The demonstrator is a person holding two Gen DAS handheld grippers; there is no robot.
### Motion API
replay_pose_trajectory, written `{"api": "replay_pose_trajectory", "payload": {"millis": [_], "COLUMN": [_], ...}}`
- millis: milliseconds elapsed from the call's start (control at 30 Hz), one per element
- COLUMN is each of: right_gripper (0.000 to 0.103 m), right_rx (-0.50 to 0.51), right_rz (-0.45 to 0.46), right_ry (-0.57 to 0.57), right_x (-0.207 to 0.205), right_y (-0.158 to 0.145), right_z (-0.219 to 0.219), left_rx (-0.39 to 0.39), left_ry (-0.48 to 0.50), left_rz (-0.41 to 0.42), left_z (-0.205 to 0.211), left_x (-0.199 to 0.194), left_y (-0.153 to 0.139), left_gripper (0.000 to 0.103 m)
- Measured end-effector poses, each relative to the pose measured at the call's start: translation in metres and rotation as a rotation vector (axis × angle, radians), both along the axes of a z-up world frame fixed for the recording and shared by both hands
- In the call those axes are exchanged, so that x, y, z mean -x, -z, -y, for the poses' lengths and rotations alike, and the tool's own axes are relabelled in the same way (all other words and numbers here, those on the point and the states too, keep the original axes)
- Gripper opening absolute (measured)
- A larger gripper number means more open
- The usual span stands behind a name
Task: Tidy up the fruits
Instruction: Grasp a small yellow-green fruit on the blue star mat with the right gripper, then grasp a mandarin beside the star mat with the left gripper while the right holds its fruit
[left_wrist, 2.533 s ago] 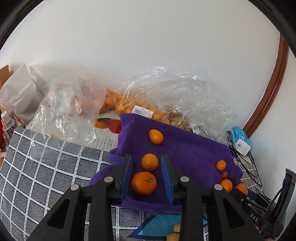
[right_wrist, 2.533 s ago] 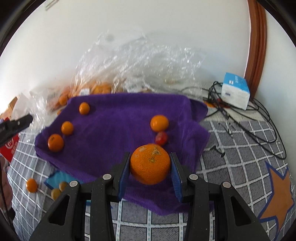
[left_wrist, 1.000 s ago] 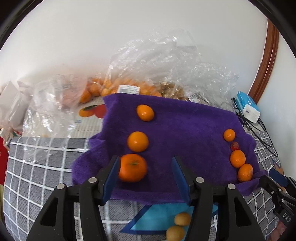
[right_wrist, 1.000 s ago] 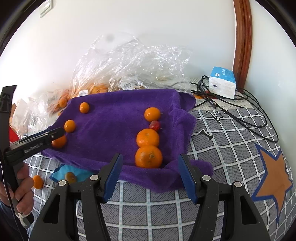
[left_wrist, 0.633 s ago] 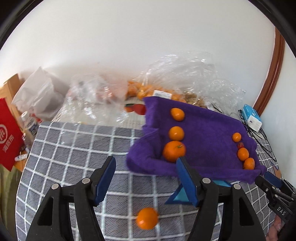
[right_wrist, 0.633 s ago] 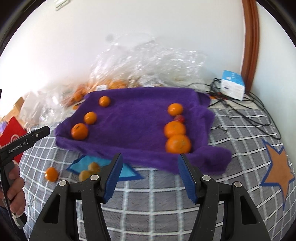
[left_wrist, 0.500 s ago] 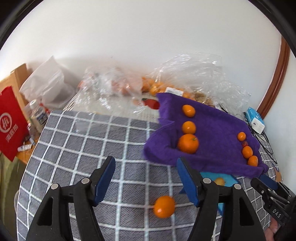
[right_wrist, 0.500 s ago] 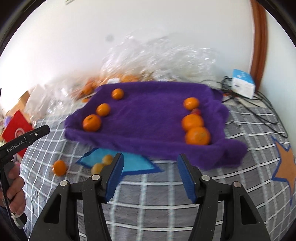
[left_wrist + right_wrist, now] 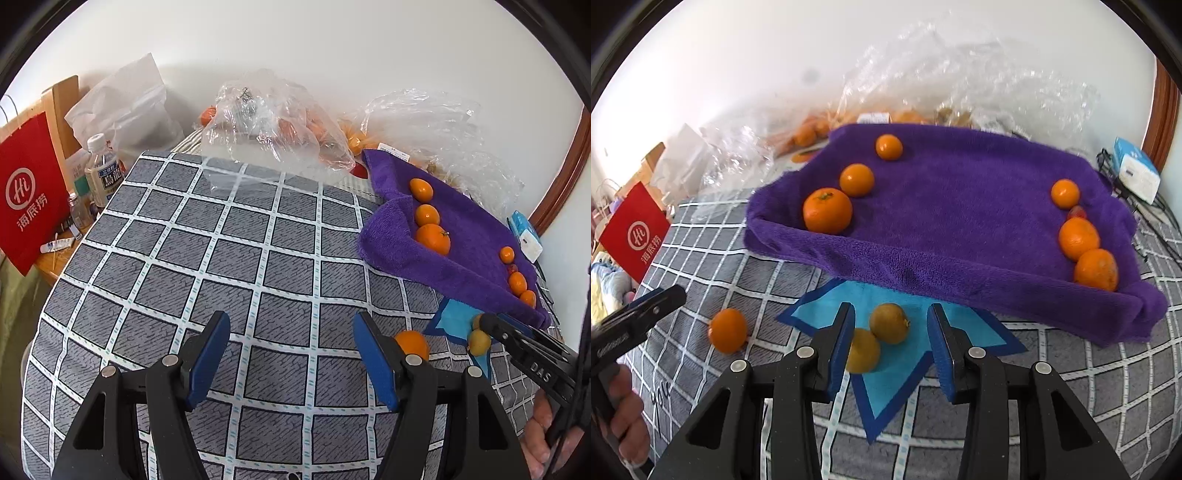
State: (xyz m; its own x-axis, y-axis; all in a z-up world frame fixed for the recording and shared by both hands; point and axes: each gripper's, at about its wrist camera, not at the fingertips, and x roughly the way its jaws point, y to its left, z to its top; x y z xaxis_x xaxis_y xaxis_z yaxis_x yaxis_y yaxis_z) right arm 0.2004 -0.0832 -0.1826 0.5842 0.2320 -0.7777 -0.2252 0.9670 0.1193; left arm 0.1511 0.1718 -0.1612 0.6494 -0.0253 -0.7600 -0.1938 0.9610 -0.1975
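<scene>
- The right gripper (image 9: 891, 334) hung low over the blue star patch (image 9: 886, 380) on the checked cloth, its jaws just narrowing, the blue fingers (image 9: 841, 343) not yet pressing on anything.
- One yellowish fruit (image 9: 888, 322) sat between those fingers, clear of both pads; a second yellowish fruit (image 9: 863, 350) lay touching it, partly hidden behind the left finger.
- The left gripper (image 9: 291, 356) stood released, its jaws wide apart and nothing between them, only the grey checked tablecloth (image 9: 207, 258) under the gap.
- A loose orange (image 9: 412, 344) lay on the cloth just behind that gripper's right finger, outside the jaws; in the right wrist view the same orange (image 9: 728, 330) sat to the left of the star patch, near the tip of the left gripper.
- A hand (image 9: 626, 417) gripped the left tool's handle at the frame edge.
- Beyond the star lay the purple towel (image 9: 960, 206), its front edge rolled up.
- On the towel's left side three oranges ran in a row, the largest orange (image 9: 827, 210) nearest.
- On its right side were three more oranges and a small red fruit (image 9: 1077, 212).
- Clear plastic bags (image 9: 273, 129) holding more fruit lay behind the towel against the wall.
- A red paper bag (image 9: 31, 192) and a water bottle (image 9: 101, 170) stood off the table's left edge.
</scene>
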Motion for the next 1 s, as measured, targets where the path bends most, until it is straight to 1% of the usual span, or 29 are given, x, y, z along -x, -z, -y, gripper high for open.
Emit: {"api": "replay_pose_trajectory", "payload": {"millis": [100,200,233,333,400,533,600,667,800,933,1000], "right_gripper": [0.040,0.027,0.026,0.025,0.025,0.025,0.025,0.025,0.026,0.026,0.026], "right_rx": [-0.033,-0.080,-0.077,-0.074,-0.057,-0.028,-0.017,-0.014,0.026,0.040,0.064], "right_rz": [-0.033,-0.067,-0.070,-0.068,-0.049,-0.005,-0.004,-0.015,-0.029,-0.017,0.007], "right_ry": [0.019,0.011,0.011,0.012,0.028,0.060,0.072,0.086,0.087,0.062,0.058], "right_x": [-0.010,-0.018,-0.019,-0.018,-0.013,0.003,0.008,0.013,0.015,0.018,0.021], "right_y": [0.007,0.010,0.011,0.010,0.006,-0.004,-0.003,0.001,0.012,0.019,0.019], "right_z": [0.003,0.006,0.008,0.012,0.017,0.040,0.051,0.061,0.067,0.068,0.066], "left_rx": [0.007,0.028,0.035,0.053,0.064,0.105,0.119,0.112,0.052,0.001,-0.020], "left_ry": [0.013,0.034,0.039,0.061,0.083,0.132,0.150,0.156,0.146,0.138,0.134], "left_rz": [0.008,0.020,0.022,0.022,0.024,0.016,0.004,-0.010,-0.024,-0.017,-0.017], "left_z": [0.003,0.008,0.011,0.020,0.028,0.043,0.051,0.058,0.068,0.074,0.077], "left_x": [0.002,0.002,0.002,0.000,0.000,-0.002,-0.002,-0.003,-0.004,-0.003,-0.004], "left_y": [-0.001,-0.003,-0.003,-0.003,-0.002,0.000,0.005,0.010,0.018,0.019,0.019], "left_gripper": [0.067,0.067,0.067,0.067,0.067,0.067,0.067,0.067,0.067,0.067,0.067]}}
